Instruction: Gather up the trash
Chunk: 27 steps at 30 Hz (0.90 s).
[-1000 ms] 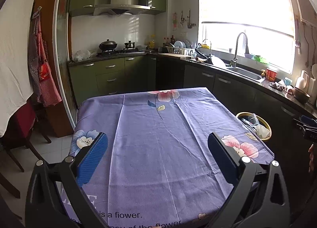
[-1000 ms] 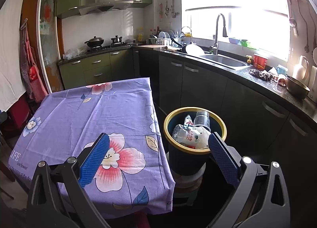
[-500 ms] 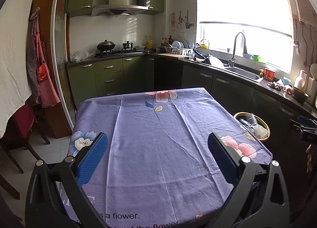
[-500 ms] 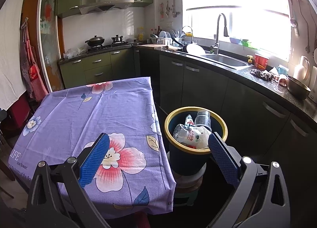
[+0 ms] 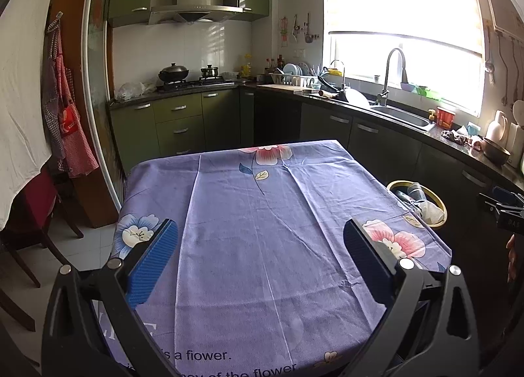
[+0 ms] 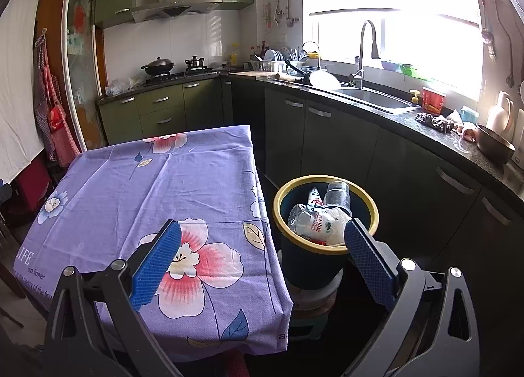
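A dark bin with a yellow rim (image 6: 296, 259) stands on a stool right of the table. It holds trash: a crumpled plastic bottle (image 6: 311, 221), a clear cup (image 6: 338, 195) and white wrappers. The bin also shows in the left wrist view (image 5: 440, 205). My right gripper (image 6: 262, 236) is open and empty, above the table's near right corner beside the bin. My left gripper (image 5: 260, 234) is open and empty, above the near half of the table with the purple flowered cloth (image 5: 262, 213). No trash lies on the cloth.
Dark cabinets and a black counter (image 6: 425, 128) with a sink (image 6: 373, 98) run along the right. A stove with pots (image 5: 186, 77) is at the back. A red chair (image 5: 29, 206) and hanging aprons (image 5: 65, 121) are at the left.
Both grippers have drawn back and up slightly, so the table looks a little farther. Both stay open and empty.
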Each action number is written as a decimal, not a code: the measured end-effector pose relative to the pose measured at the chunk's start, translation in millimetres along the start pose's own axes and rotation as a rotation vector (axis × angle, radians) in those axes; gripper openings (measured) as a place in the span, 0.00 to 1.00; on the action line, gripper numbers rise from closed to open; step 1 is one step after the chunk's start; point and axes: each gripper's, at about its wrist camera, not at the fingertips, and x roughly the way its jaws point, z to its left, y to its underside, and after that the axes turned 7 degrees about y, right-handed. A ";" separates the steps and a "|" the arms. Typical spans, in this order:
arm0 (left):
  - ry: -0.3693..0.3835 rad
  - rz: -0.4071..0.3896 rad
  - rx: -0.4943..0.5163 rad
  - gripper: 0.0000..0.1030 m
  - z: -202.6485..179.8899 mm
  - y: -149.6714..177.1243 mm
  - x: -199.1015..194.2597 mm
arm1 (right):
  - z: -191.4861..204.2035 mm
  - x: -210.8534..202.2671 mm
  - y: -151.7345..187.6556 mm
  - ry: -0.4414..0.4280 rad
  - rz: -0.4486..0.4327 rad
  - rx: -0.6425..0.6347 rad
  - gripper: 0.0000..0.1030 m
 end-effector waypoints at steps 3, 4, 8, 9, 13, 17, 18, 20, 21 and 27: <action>0.001 -0.002 0.001 0.93 -0.9 0.0 -0.3 | -0.1 0.2 -0.5 -0.001 -0.001 0.000 0.95; 0.002 -0.001 0.001 0.93 -1.0 -0.1 -0.1 | -0.2 0.2 -0.5 -0.001 0.000 0.000 0.95; 0.005 0.003 0.004 0.93 -2.2 -0.1 1.0 | -0.2 0.3 -0.5 -0.002 0.000 0.000 0.95; 0.007 0.004 0.004 0.93 -2.7 -0.1 1.2 | -0.3 0.3 -0.5 -0.002 0.000 0.000 0.95; 0.010 0.011 0.009 0.93 -4.7 -0.3 2.6 | -0.2 0.4 -0.4 -0.002 0.000 -0.001 0.95; 0.016 0.017 0.013 0.93 -5.1 0.3 3.3 | 0.1 0.4 -0.2 -0.001 0.000 -0.001 0.95; 0.017 0.018 0.015 0.93 -5.7 0.5 3.4 | 0.1 0.2 -0.4 -0.001 0.000 0.000 0.95; 0.017 0.018 0.018 0.93 -6.7 0.2 3.6 | 0.2 0.3 -0.3 0.000 0.000 0.000 0.95; 0.017 0.018 0.019 0.93 -7.1 0.1 3.6 | 0.1 0.1 -0.3 0.000 -0.001 0.000 0.95; 0.014 0.021 0.021 0.93 -6.6 0.5 3.8 | 0.3 2.5 0.3 -0.002 0.003 0.000 0.95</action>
